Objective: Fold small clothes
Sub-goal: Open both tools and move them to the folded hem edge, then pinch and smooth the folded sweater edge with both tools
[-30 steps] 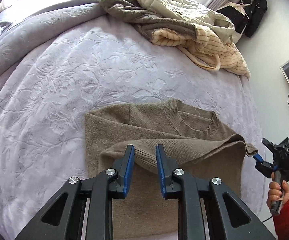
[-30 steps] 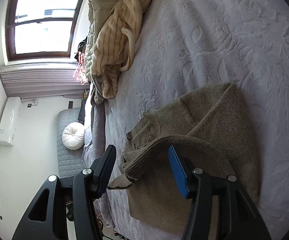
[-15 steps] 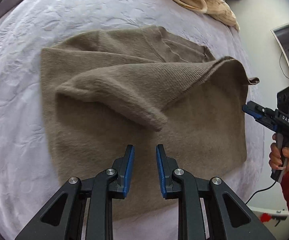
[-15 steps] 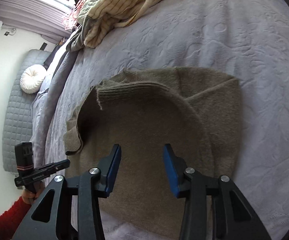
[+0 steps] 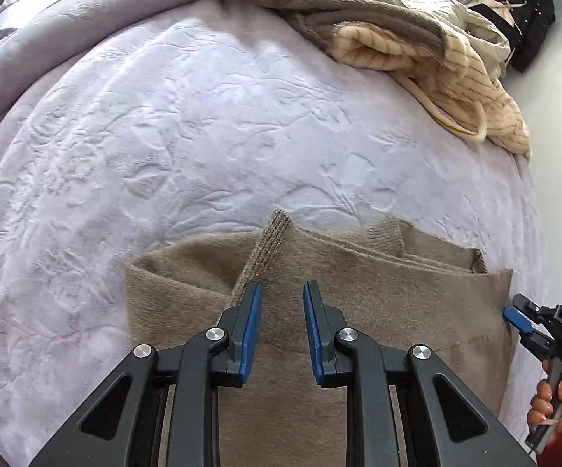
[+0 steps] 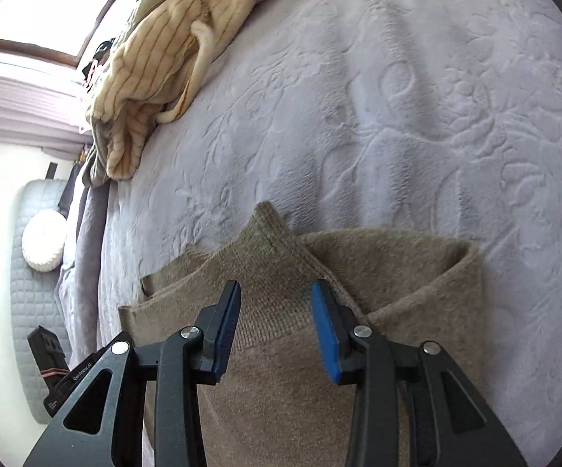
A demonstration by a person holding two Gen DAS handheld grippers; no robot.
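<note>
**Ana:** Pale lavender embossed bedspread (image 5: 210, 124) is filling the whole scene, a floral pattern pressed into it, and daylight is coming in through a wood-framed window (image 6: 47, 11) at the far side.

**Ben:** And the taupe knitted sweater (image 5: 397, 295) is lying on the bed at the near edge, folded over on itself. Its ribbed hem (image 5: 269, 249) is poking up in a point towards the middle of the bed.

**Ana:** Left gripper (image 5: 279, 311) is hovering just over that folded layer, jaws parted, nothing between the blue pads.

**Ben:** Same story on the other side. Right gripper (image 6: 277, 311) is sitting above the sweater (image 6: 288, 389), jaws spread wide and empty, the ribbed band (image 6: 277, 303) showing in the gap.

**Ana:** From the left wrist view the right gripper (image 5: 522, 323) is showing at the sweater's right edge, held by a hand (image 5: 553, 401) in a red sleeve.

**Ben:** Further back, a heap of cream striped and olive quilted clothing (image 5: 417, 39) is sprawling across the far corner of the bed, well apart from the sweater.

**Ana:** And a round white cushion (image 6: 45, 241) is resting on a grey quilted seat (image 6: 28, 311) beside the bed.
</note>
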